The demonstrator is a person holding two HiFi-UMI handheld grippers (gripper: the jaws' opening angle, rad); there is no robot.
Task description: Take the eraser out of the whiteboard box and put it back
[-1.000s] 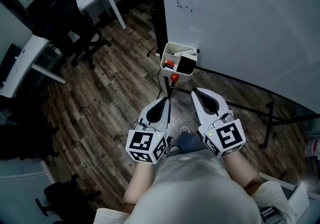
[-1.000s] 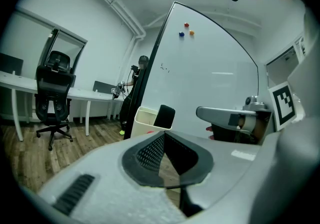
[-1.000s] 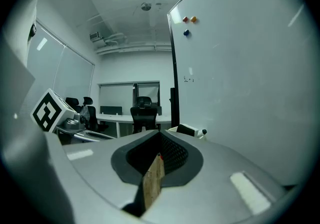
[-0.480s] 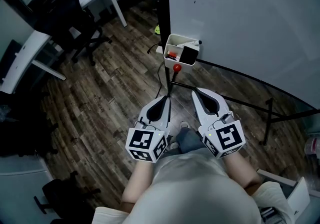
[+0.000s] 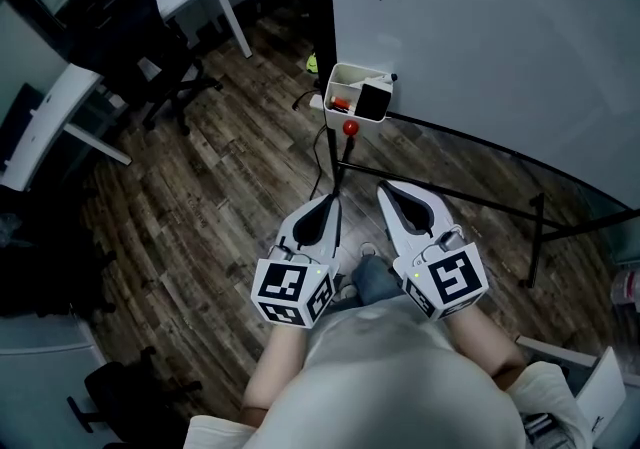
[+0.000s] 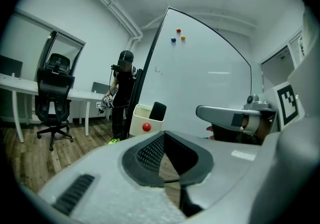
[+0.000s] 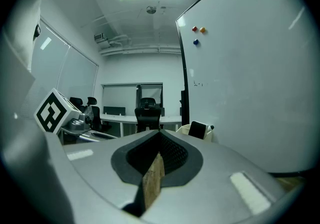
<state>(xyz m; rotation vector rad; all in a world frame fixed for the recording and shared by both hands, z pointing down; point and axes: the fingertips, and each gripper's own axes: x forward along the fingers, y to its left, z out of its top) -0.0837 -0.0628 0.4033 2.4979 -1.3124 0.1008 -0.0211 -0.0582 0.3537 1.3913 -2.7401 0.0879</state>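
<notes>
**Shut claws, eraser in box**

Whiteboard (image 5: 480,47) filling the 1 o'clock region. Left claw (image 5: 328,201) and right claw (image 5: 386,189) side by side, both closed tight on nothing. White whiteboard box (image 5: 343,85) well apart at their 12 o'clock. Black eraser (image 5: 373,100) upright in its 3 o'clock side.
</notes>
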